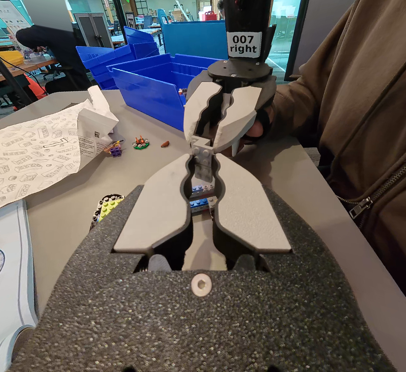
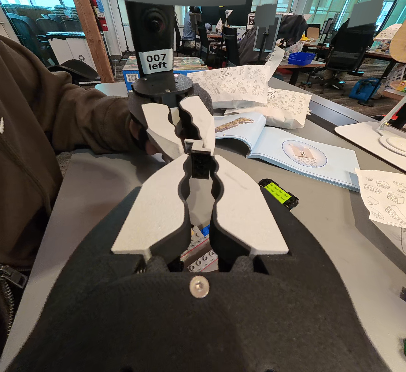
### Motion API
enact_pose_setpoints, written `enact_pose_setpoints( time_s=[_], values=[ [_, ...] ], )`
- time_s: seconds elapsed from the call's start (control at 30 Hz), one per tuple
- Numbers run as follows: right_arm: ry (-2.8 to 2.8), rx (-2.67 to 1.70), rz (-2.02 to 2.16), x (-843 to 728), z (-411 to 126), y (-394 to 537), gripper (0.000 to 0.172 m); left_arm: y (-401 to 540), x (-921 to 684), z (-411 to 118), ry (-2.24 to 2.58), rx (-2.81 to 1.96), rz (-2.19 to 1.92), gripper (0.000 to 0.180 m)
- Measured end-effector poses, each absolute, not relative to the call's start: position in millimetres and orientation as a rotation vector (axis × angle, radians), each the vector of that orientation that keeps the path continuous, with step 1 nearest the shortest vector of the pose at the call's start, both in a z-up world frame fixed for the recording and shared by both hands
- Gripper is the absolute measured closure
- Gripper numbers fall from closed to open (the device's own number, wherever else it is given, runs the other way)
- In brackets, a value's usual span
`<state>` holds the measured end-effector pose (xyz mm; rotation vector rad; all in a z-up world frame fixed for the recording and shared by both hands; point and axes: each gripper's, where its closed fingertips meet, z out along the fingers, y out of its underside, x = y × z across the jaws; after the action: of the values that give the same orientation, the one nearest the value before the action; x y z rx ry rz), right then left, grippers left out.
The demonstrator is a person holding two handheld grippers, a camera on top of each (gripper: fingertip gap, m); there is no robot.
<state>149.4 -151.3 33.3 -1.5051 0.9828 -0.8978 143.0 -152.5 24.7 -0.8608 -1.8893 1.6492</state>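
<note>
We pinch a stiff, light grey plate (image 1: 203, 165) by its edges with both the left gripper (image 1: 203, 159) and the right gripper (image 2: 201, 159), above the bench (image 1: 153, 159).

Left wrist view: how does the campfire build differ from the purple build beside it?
The campfire build has a round green base, grey stones and orange flames; the purple build is blocky, purple and tan. The campfire build stands alone; the purple build sits by the printed paper bag. Both are small, on the grey table.
</note>
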Motion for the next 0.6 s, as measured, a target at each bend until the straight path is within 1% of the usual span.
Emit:
enact_pose_setpoints(
  time_s=[0.13, 0.27, 0.6],
  values=[
    [0.986, -1.494, -0.899, 148.7, 34.3, -152.9, 0.155, -153.4, 146.9, 27.4, -1.873, -0.807, 1.649, 0.167],
    [1.041, -1.378, -0.909, 143.5, 43.5, -180.8, 0.155, -156.3, 188.5, 52.4, -1.732, -0.514, 1.694, 0.168],
    [1.115, -1.419, -0.962, 145.8, 31.6, -192.3, 0.156, -161.7, 192.9, 48.7, -1.624, -0.293, 1.508, 0.167]
  ],
)
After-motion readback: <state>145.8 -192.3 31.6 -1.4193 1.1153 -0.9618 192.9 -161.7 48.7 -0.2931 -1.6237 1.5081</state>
